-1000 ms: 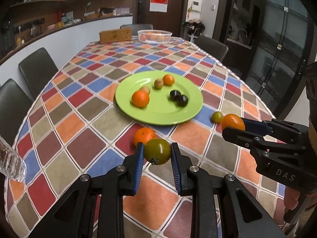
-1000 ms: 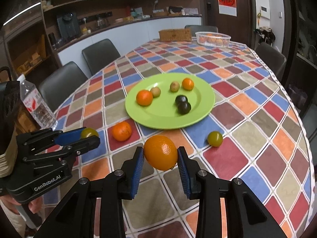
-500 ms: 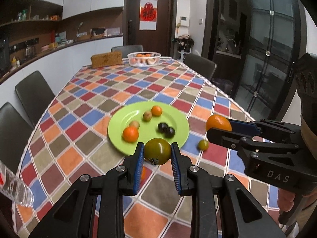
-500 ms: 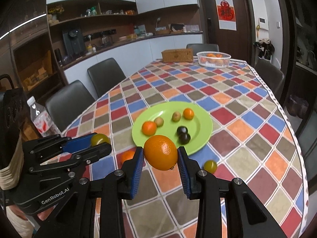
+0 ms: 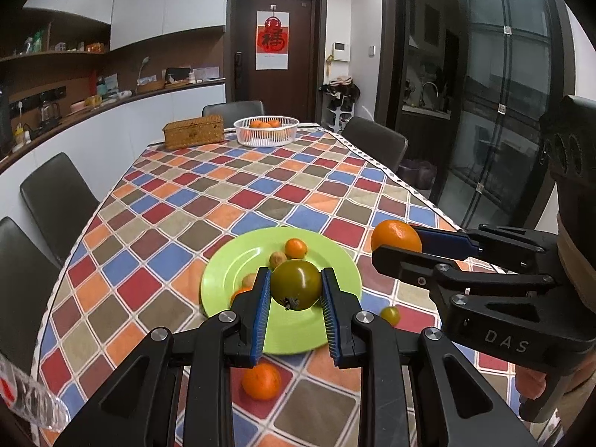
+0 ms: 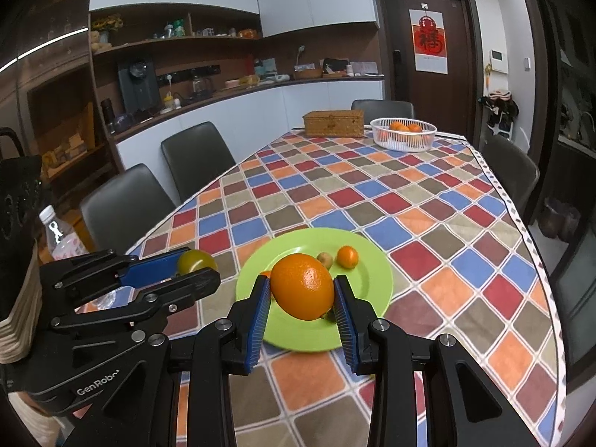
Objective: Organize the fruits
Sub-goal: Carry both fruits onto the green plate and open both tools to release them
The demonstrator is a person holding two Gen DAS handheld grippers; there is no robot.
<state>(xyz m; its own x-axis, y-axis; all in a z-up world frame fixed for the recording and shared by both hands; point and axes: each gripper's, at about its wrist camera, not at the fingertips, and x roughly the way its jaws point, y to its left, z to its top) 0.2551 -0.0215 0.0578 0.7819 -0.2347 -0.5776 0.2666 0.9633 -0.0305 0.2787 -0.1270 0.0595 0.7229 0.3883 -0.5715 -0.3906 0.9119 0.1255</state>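
Note:
My left gripper (image 5: 295,290) is shut on a green tomato (image 5: 296,284) and holds it high above the green plate (image 5: 227,279). My right gripper (image 6: 302,294) is shut on a large orange (image 6: 302,286), also raised above the plate (image 6: 372,279). Each gripper shows in the other's view, the right (image 5: 396,240) with its orange (image 5: 395,235), the left (image 6: 195,265) with its tomato (image 6: 196,260). The plate holds a small orange (image 5: 295,248), a kiwi-like fruit (image 5: 278,259) and others partly hidden. An orange (image 5: 261,380) and a small green fruit (image 5: 390,314) lie on the tablecloth.
A white basket (image 5: 266,132) of oranges and a wicker box (image 5: 193,132) stand at the table's far end. A water bottle (image 6: 61,238) stands at the near left edge. Dark chairs (image 5: 56,201) line the table's sides.
Both grippers have risen and pulled back with their fruits, so the plate and table look smaller and farther below. Neither grip has changed.

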